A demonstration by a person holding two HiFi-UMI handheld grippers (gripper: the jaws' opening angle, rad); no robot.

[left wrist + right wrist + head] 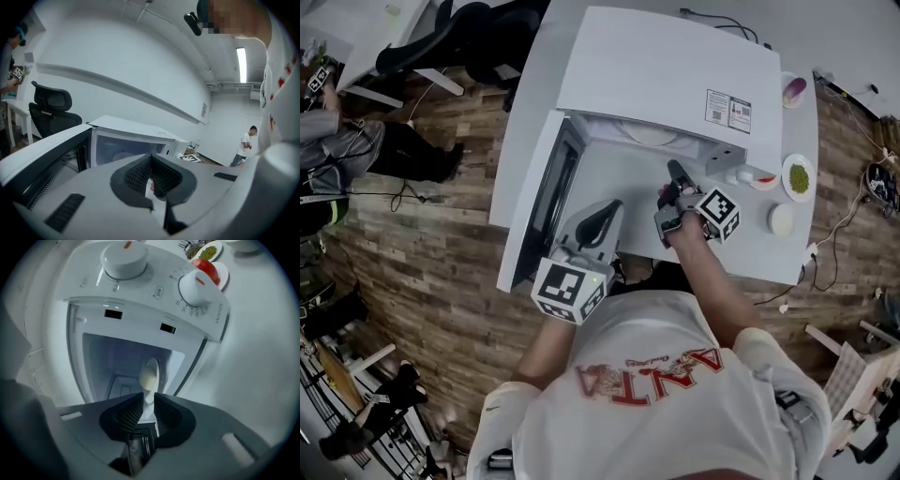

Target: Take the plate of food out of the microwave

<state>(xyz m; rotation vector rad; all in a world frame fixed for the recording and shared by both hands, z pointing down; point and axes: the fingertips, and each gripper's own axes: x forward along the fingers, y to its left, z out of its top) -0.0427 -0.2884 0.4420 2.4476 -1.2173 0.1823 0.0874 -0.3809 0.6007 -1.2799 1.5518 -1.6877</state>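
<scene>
The plate of food (149,374) sat deep inside the open microwave (675,75). The right gripper (674,171) pointed into the cavity, its jaws narrowly parted and empty. The left gripper (603,216), jaws together, hung near the door (546,202). So slim a gap could butt the rim and shove the plate farther in. A skewed pinch could tip it and spill the food.

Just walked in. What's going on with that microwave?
A person stands at a white microwave with a handheld gripper in each hand. Its door is swung open, and the plate of food sits inside, untouched. The right gripper points into the opening, jaws a little apart with nothing between them. The left gripper hovers beside the door, jaws together and empty.
</scene>
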